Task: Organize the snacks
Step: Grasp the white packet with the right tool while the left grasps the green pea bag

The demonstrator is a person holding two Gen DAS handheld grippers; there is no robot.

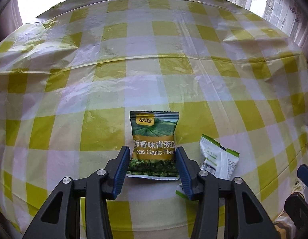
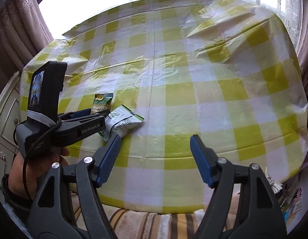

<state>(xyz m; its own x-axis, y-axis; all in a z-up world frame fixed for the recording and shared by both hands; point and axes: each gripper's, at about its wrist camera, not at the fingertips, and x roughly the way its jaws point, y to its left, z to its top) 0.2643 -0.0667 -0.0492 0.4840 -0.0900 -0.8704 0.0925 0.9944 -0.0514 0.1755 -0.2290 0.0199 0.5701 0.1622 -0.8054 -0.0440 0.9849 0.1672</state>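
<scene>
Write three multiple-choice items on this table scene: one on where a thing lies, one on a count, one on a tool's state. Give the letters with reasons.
1. Where is the green pea packet?
A. between the left tool's fingers
B. at the table's far edge
C. under the right tool

2. How many snack packets lie on the checked tablecloth?
A. one
B. two
C. four

3. How does the right tool stand?
A. shut on a packet
B. open, nothing between its fingers
C. shut on the cloth

Answers:
1 A: the left tool flanks the packet on both sides.
2 B: only the green packet and the white packet show.
3 B: only bare cloth shows between its spread fingers.
</scene>
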